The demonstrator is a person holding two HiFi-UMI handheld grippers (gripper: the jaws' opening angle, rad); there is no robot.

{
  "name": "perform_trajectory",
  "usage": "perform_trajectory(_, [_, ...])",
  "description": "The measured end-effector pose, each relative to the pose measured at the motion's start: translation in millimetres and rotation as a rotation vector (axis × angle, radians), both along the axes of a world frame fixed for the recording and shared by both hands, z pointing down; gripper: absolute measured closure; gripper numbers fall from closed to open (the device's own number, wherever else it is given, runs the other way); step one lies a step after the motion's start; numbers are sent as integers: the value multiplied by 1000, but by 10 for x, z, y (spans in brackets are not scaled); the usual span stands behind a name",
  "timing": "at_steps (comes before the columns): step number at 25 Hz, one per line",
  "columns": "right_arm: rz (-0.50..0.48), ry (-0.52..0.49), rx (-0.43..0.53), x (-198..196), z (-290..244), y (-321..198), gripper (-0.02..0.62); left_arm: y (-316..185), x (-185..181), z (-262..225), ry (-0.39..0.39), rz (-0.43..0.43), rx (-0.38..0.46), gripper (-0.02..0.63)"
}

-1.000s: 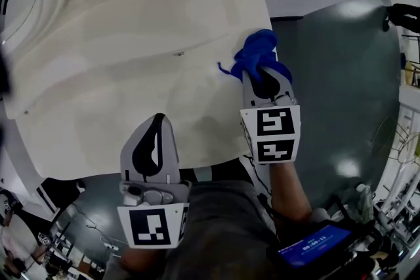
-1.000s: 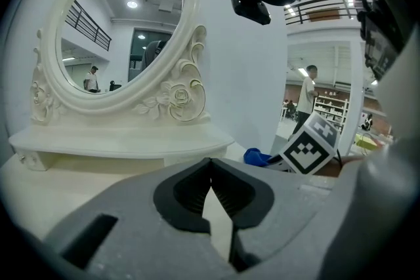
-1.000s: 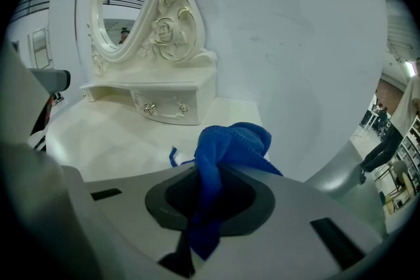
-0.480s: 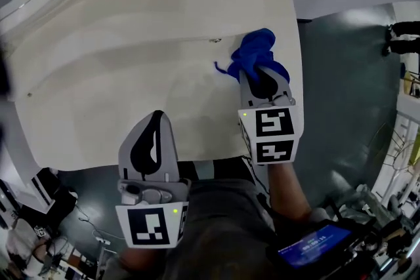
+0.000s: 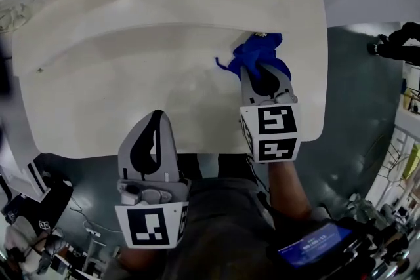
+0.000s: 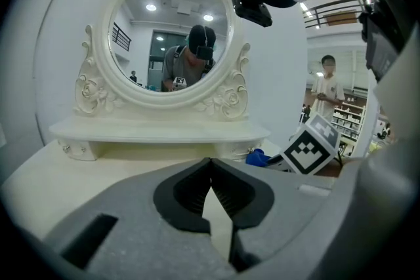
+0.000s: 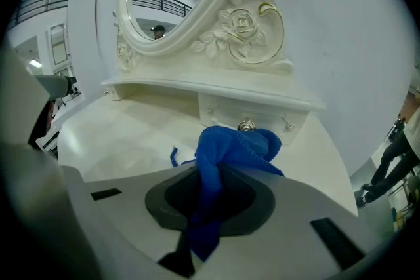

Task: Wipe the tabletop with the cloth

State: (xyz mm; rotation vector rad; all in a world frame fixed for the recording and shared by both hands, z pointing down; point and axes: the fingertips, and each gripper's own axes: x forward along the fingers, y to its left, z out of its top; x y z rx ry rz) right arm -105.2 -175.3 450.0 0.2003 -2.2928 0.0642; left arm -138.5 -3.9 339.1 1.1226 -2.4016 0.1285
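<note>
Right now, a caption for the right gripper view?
Right gripper, jaws shut on a blue cloth, low over the tabletop by a drawer knob.

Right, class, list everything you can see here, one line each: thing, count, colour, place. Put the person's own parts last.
tabletop: one, cream white, fills the upper head view.
mirror: one, oval with a white carved frame, at the table's back.
drawer knob: one, metal, under the mirror shelf, just behind the cloth.
cloth: one, blue, bunched on the tabletop's right part.
floor: dark grey, right of the table.
bystander: one, light top, far right background.
screen: one, blue-lit, lower right by the person's arm.
left claw: one, grey, shut and empty, over the table's near edge.
right claw: one, grey, shut on the cloth.
</note>
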Motion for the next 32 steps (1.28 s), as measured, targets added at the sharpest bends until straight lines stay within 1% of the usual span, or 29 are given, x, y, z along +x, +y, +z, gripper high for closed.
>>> perform_trajectory(6, [-36, -2, -1, -229, 15, 332, 545, 359, -172, 9, -6, -44, 8, 591])
perform_trajectory(8, [-56, -4, -2, -304, 19, 469, 545, 496, -204, 21, -3, -61, 9, 591])
perform_trajectory(11, [-87, -7, -3, -430, 22, 708, 545, 734, -297, 4, -26, -93, 16, 591])
perform_trajectory(17, [-160, -8, 0, -771, 38, 1213, 545, 1248, -511, 41, -14, -162, 13, 591])
perform_trajectory(20, [-192, -9, 1, -898, 41, 1405, 545, 1431, -591, 32, -24, -191, 22, 591])
perform_trajectory(23, [-222, -9, 1, -994, 40, 1614, 545, 1620, -659, 4, -40, -214, 32, 591])
perform_trajectory(29, [-278, -15, 1, -1128, 29, 2000, 545, 2004, -685, 40, -17, -268, 21, 591])
perform_trajectory(32, [-298, -18, 1, -1163, 28, 2154, 545, 2140, -698, 29, -31, -283, 27, 591])
